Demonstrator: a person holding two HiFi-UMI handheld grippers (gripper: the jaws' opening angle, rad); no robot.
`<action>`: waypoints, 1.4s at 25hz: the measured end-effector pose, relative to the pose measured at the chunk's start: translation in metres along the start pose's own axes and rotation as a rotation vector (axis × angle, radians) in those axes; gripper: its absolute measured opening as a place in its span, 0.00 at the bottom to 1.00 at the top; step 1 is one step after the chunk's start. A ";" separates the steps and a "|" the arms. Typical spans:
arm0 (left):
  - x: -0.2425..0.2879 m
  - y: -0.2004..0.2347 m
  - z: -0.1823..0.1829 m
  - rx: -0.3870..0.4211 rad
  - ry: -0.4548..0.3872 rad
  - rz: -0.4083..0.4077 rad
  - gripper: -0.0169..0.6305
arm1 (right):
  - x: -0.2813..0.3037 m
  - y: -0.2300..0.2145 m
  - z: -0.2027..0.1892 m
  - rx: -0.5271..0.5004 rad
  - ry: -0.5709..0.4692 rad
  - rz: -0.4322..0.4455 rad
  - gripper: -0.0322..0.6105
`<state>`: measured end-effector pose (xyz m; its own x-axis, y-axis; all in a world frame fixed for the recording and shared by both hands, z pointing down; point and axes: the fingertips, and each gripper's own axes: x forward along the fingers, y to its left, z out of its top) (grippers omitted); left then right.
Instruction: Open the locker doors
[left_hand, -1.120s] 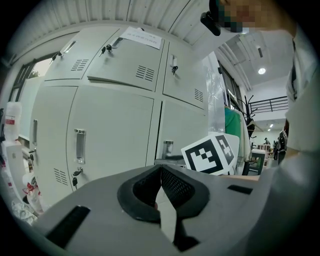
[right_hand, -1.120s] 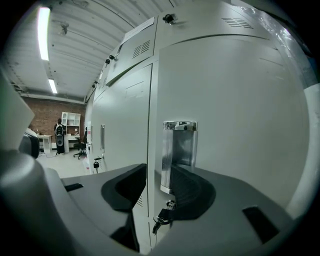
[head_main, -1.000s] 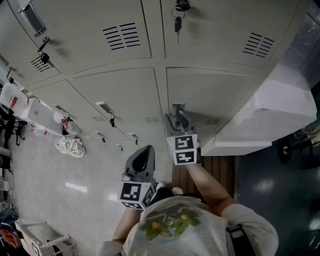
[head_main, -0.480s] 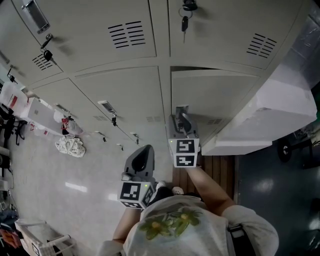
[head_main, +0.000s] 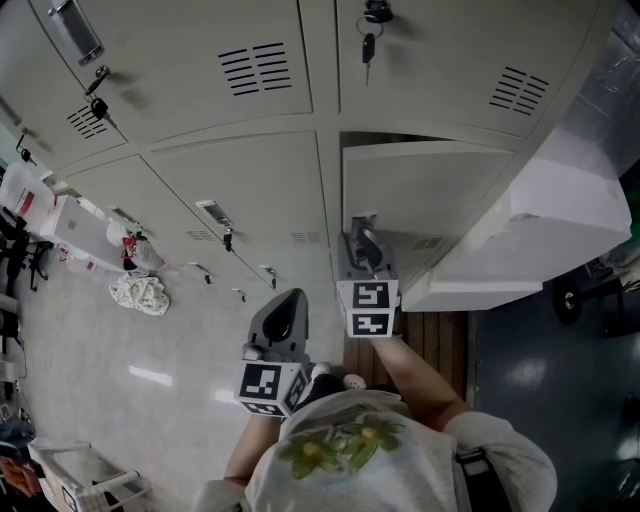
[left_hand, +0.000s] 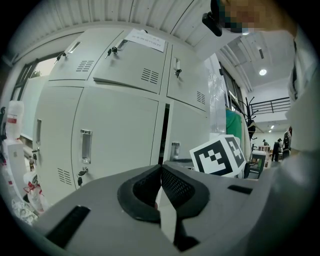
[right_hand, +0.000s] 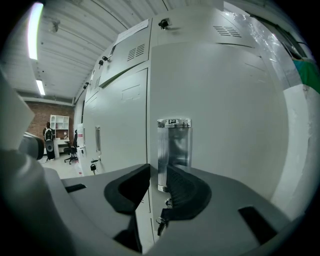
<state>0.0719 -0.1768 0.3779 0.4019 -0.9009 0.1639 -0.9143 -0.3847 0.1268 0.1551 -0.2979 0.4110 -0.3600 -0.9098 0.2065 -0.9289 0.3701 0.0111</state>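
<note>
The lower right locker door (head_main: 440, 190) stands slightly ajar, with a dark gap along its top edge. My right gripper (head_main: 358, 235) is at the door's chrome handle (head_main: 360, 218). In the right gripper view its jaws (right_hand: 157, 172) have just been closing and now clamp the door's left edge beside the handle (right_hand: 174, 150). My left gripper (head_main: 290, 308) hangs back from the lockers, below and left of the right one. Its pads (left_hand: 170, 182) meet with nothing between them.
The neighbouring lower door (head_main: 250, 190) is closed, as are the upper doors, one with a key (head_main: 366, 45) in its lock. A big white block (head_main: 560, 220) lies against the lockers at the right. A bag (head_main: 140, 293) sits on the floor at the left.
The lower right door has swung out a little, and a dark gap has opened along its top. The right gripper has drawn back slightly with it. The left gripper has not moved.
</note>
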 end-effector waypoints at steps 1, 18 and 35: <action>0.000 0.000 -0.001 0.004 0.000 -0.001 0.07 | -0.001 0.000 0.000 -0.001 0.001 0.002 0.23; -0.002 -0.014 0.003 0.015 -0.014 -0.012 0.07 | -0.019 0.004 -0.003 -0.004 -0.011 0.052 0.23; -0.007 -0.038 -0.001 0.016 -0.016 -0.028 0.07 | -0.050 0.007 -0.010 -0.019 -0.052 0.112 0.23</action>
<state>0.1036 -0.1563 0.3732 0.4270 -0.8926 0.1446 -0.9032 -0.4133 0.1156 0.1672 -0.2480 0.4101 -0.4661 -0.8708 0.1561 -0.8809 0.4732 0.0092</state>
